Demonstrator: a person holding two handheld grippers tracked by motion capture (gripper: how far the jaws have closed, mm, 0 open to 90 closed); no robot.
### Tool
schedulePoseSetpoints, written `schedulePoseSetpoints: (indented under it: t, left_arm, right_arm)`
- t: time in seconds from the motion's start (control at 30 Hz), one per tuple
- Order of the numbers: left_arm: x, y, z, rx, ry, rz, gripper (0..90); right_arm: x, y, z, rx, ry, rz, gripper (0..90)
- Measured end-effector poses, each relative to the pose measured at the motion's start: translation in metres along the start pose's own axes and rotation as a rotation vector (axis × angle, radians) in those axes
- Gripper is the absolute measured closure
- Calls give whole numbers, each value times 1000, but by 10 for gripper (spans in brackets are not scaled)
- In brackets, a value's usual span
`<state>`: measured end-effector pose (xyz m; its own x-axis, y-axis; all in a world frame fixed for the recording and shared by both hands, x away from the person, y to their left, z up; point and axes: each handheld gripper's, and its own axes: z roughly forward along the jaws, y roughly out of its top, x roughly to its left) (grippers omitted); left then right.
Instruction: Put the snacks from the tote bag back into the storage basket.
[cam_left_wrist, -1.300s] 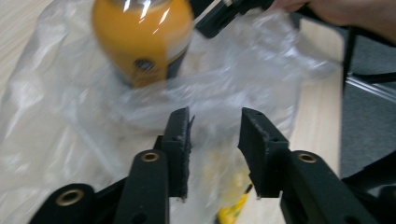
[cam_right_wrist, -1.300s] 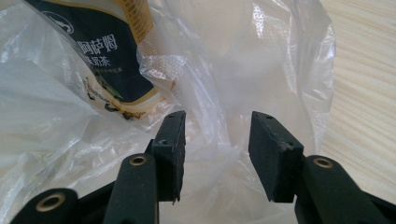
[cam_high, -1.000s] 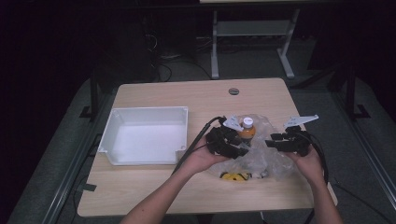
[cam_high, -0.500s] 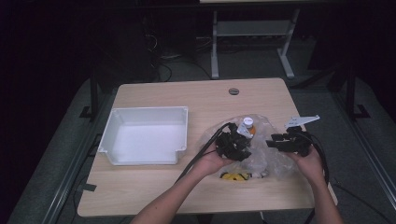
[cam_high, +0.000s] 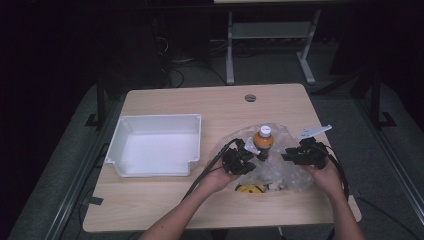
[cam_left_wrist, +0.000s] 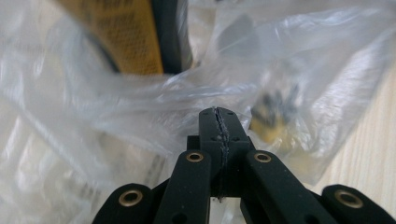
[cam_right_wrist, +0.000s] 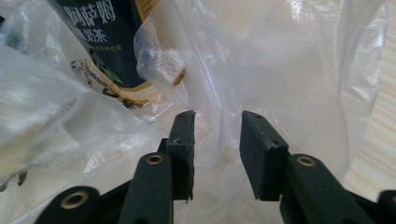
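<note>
Clear plastic bag (cam_high: 280, 167) lies crumpled on the table (cam_high: 165, 200), right of the white tray (cam_high: 155, 145). Bottle (cam_high: 263, 140) stands upright in it, long axis vertical, white cap up. Left gripper (cam_high: 239, 161) has just been closing: jaws pressed together, pinching a fold of bag film. Right gripper (cam_high: 305, 154) has just been closing too: jaws apart, film between them, not clamped.

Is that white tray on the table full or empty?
Empty: the white tray shows only its bare white floor in the high view, with nothing lying inside.
</note>
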<state>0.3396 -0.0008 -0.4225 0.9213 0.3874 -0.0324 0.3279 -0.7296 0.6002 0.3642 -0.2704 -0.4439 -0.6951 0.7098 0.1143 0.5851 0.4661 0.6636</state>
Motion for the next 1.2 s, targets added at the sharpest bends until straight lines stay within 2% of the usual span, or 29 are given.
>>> schedulePoseSetpoints:
  t: [0.2,0.33,0.53,0.83,0.87,0.97,1.1,1.2]
  left_arm:
    - [5,-14,2,22,20,-9,900]
    - [7,-21,4,35,39,-19,900]
    - [10,-25,5,60,65,-17,900]
    - [12,-31,8,74,72,-32,900]
    - [13,-31,8,74,70,-34,900]
    - [12,-31,7,67,65,-34,900]
    - [12,-31,8,65,64,-31,900]
    - [12,-31,8,61,62,-26,900]
  right_arm:
    - [0,-5,7,29,3,-6,817]
    - [-1,-7,10,46,4,-13,865]
    - [-5,-9,12,67,3,-5,894]
    - [-12,-14,12,74,5,17,894]
    - [-12,-13,12,74,5,17,883]
    - [-9,-12,8,57,16,15,756]
    - [-6,-7,-7,-29,46,-2,645]
    - [-7,3,-20,-92,50,-9,573]
